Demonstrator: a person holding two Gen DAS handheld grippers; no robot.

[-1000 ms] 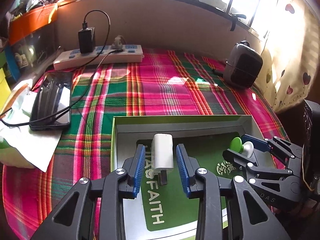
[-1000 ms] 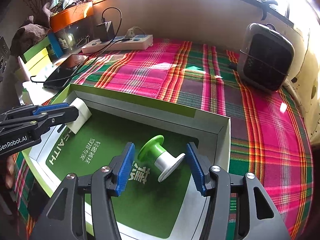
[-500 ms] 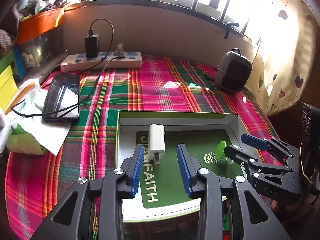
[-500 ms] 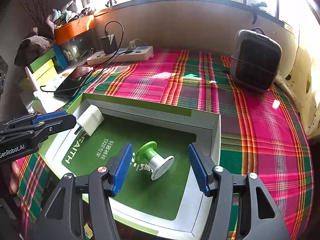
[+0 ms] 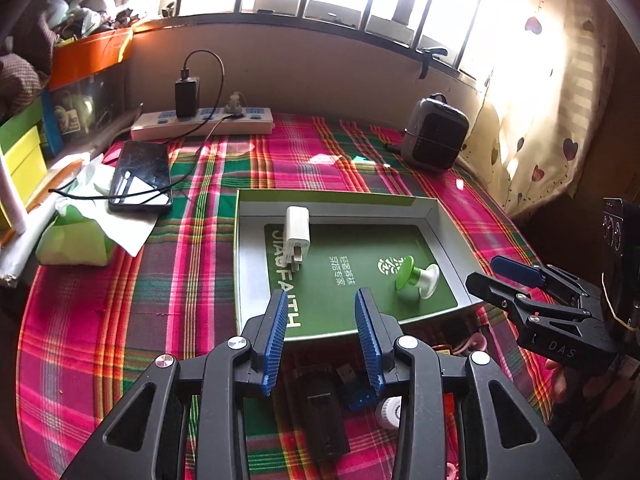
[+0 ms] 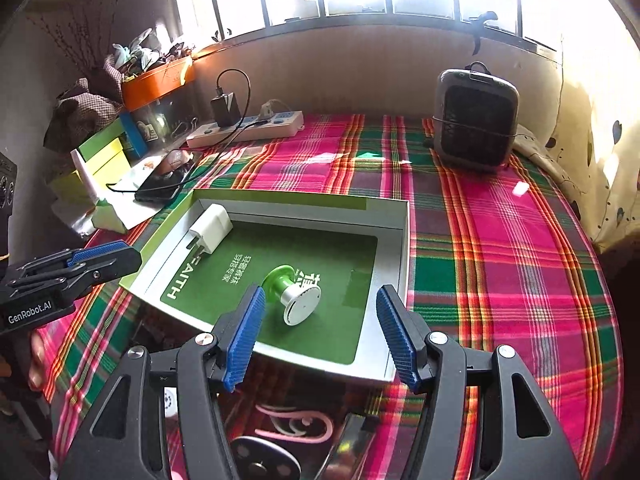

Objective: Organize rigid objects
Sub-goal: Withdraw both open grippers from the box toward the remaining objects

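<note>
While daylight is pouring through the window, a phone (image 5: 141, 178) is lying on tissue at the far left of the plaid tablecloth (image 5: 92, 304), beside a power strip (image 5: 202, 122). Further right, the shallow box lid (image 5: 256, 216) is sitting on the cloth, holding a white charger plug (image 5: 297, 231) near its back-left corner and a green-and-white spool (image 5: 414, 278) lying on its side toward the front right. Near the lid's front edge, the left gripper (image 5: 322, 338) is hovering with jaws parted, holding nothing. To its right, the right gripper (image 6: 320, 338) is likewise gaping wide and empty just in front of the spool. A small heater (image 6: 476, 114) is standing at the far right.
</note>
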